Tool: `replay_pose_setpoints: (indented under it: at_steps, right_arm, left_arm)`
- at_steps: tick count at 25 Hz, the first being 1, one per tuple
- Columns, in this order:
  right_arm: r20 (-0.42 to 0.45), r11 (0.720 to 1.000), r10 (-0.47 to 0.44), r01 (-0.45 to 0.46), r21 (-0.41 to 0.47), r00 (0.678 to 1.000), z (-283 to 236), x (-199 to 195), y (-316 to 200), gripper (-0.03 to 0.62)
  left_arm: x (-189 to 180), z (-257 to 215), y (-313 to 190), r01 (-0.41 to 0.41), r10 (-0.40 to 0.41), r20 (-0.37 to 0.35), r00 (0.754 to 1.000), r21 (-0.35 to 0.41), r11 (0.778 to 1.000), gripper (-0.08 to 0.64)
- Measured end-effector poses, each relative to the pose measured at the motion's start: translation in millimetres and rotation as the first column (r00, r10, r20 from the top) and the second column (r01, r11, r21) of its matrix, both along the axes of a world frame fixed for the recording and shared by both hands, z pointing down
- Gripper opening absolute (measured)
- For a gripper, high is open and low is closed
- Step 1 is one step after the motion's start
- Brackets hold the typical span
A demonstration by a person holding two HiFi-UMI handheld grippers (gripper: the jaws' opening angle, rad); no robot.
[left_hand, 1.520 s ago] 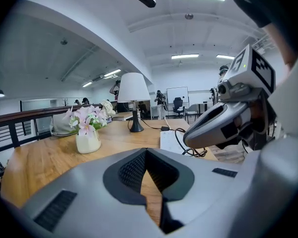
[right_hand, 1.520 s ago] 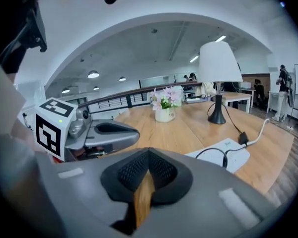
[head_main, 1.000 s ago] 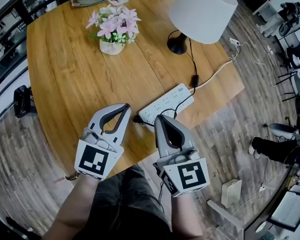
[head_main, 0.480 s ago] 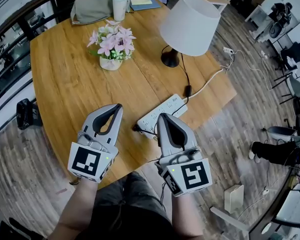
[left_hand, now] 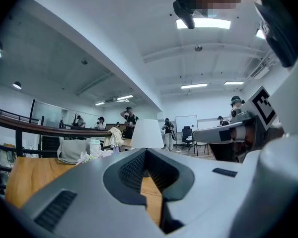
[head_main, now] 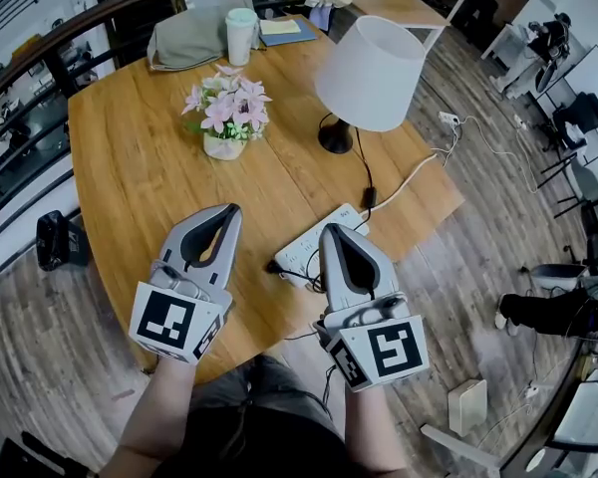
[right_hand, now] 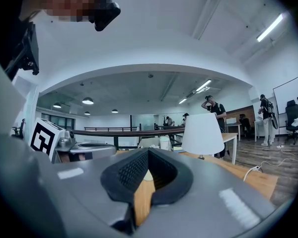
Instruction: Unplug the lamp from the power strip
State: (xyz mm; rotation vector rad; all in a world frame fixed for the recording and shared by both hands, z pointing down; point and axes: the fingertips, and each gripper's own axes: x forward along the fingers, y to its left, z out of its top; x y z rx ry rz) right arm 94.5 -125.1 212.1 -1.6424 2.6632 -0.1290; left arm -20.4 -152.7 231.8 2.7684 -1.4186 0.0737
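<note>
Found jaws pressed together and empty on both left gripper (head_main: 229,211) and right gripper (head_main: 331,230). Located the small black lamp plug (head_main: 275,266) seated in the near end of the long white power strip (head_main: 312,248) on the round wooden table (head_main: 140,167). Read the strip's long axis as 8 to 2 o'clock. Placed the plug at 8 o'clock from the right tips and 4 o'clock from the left (right judged marginally nearer). Against the earlier frame, noted both grippers lifted, plug unmoved.

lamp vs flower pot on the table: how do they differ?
The lamp is taller, with a plain white shade on a black base; the flower pot is low and white, topped with pink flowers. The lamp trails a black cord; the flower pot has none. Both stand upright on the wooden table.
</note>
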Motion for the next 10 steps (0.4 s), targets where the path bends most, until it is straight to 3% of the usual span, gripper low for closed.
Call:
replay_pose_setpoints:
  at_steps: [5, 10]
  right_arm:
    - [0.025, 1.0, -0.001, 0.001, 0.021, 1.0, -11, 0, 0, 0.008]
    - [-0.022, 1.0, 0.025, -0.025, -0.008, 0.999, -10, 6, 3, 0.008]
  left_arm:
    - [-4, -15, -2, 0.005, -0.005, -0.034, 0.999, 0.009, 1.0, -0.005]
    - [-7, -31, -2, 0.002, -0.002, -0.047, 0.999, 0.019, 1.0, -0.005]
